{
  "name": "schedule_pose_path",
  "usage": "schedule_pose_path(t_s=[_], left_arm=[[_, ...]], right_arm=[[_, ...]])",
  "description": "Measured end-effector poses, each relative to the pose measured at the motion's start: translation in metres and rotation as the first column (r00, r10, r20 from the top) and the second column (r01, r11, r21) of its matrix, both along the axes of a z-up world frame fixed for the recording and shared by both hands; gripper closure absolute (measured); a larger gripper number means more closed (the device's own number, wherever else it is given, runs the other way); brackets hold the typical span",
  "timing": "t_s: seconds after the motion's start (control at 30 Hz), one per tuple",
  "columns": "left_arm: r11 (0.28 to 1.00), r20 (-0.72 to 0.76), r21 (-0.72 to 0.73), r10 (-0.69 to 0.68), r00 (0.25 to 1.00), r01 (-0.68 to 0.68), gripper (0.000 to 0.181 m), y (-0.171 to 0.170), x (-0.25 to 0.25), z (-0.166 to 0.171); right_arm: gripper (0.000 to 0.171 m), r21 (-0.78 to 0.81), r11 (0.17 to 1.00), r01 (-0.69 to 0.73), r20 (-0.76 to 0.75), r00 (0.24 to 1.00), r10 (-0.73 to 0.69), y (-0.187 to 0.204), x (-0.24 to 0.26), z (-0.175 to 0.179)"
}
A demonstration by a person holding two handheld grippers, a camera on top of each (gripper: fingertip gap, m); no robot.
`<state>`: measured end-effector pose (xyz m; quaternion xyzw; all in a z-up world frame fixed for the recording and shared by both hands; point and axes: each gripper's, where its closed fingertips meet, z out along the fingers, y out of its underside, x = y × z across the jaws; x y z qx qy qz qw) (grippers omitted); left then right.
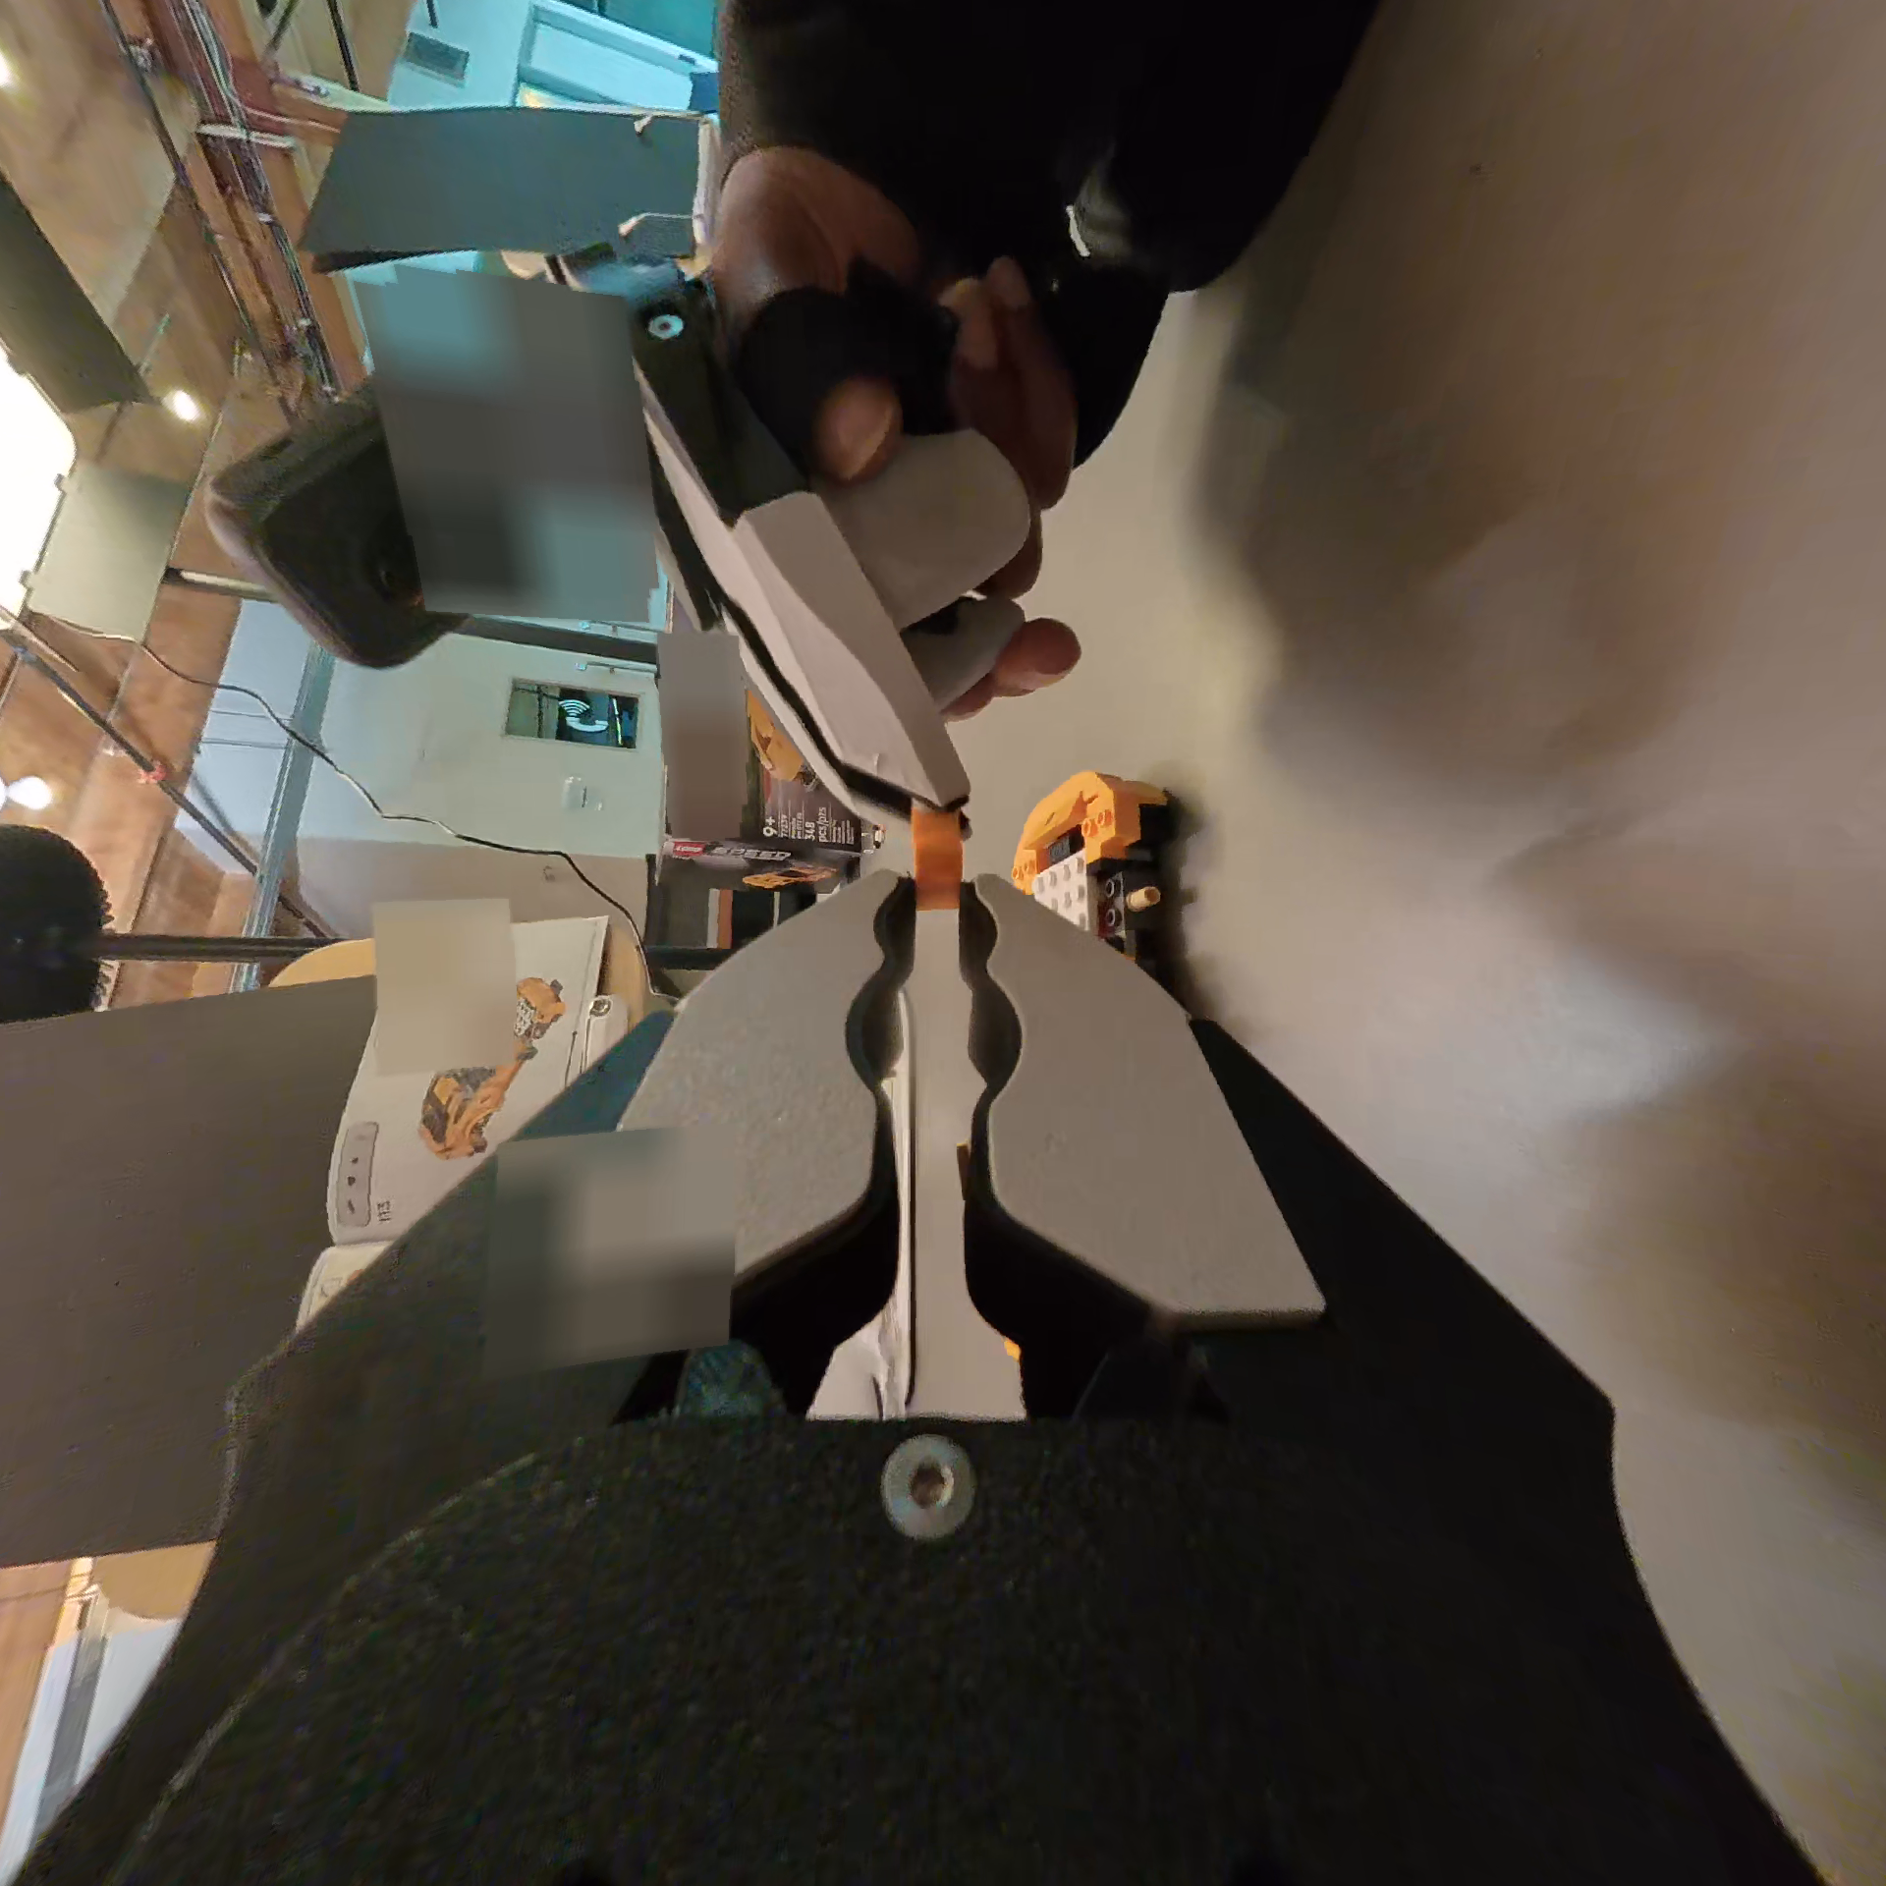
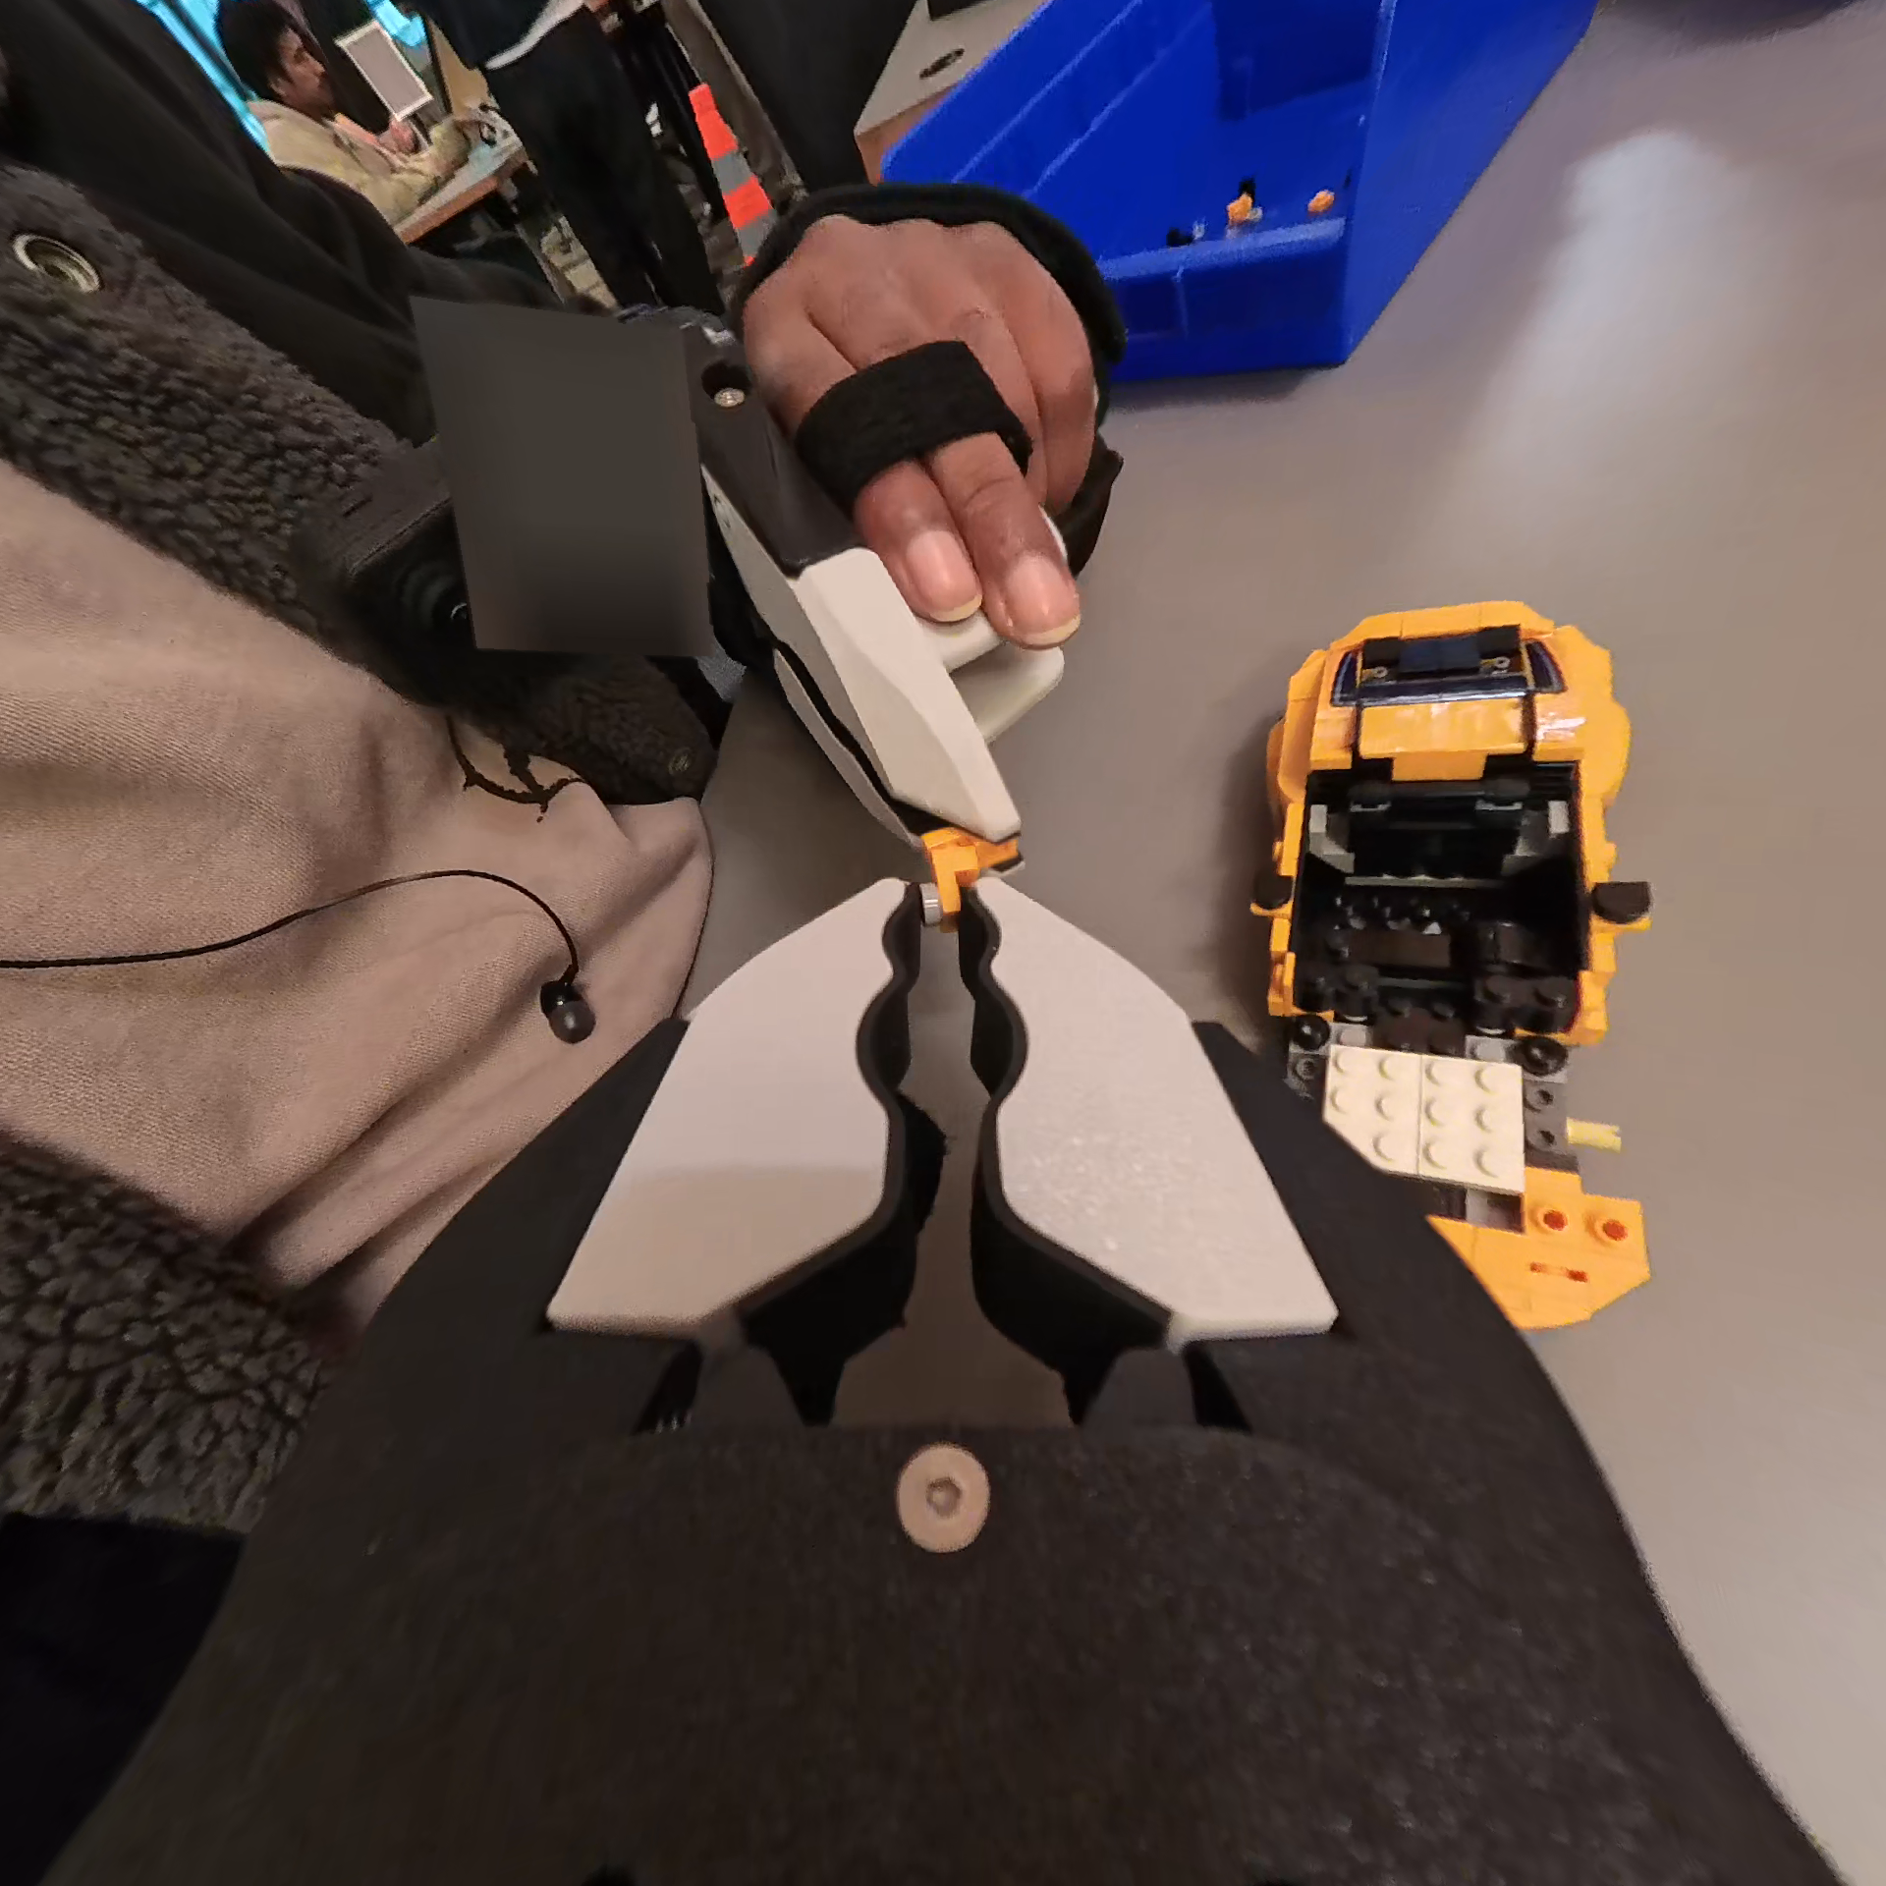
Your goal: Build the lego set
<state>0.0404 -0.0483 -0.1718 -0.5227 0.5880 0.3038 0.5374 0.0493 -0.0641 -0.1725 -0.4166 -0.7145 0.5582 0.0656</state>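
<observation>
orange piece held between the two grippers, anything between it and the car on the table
Nothing visible does. The orange piece is pinched by both grippers above the grey table; only bare tabletop lies between it and the open-topped orange car.

My left tongs [image 1: 937, 898] and right tongs [image 2: 944, 903] show matt grey plastic fingers over grainy black housings, each with a dull metal screw. Beside the glossy orange plastic lego car [image 2: 1439, 919], the grey surface [image 2: 1684, 531] looks smooth, faintly sheened. The blue bin [image 2: 1225, 153] beyond the car is shiny plastic.
</observation>
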Motion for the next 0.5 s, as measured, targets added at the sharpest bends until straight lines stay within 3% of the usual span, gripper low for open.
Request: schedule_pose_path(t_s=[0.5], left_arm=[[0.991,-0.074,-0.029,0.128,0.989,-0.131,0.173,0.008,-0.010,-0.013]], right_arm=[[0.165,0.013,0.997,0.082,0.058,0.995,-0.082,0.003,-0.012,-0.014]])
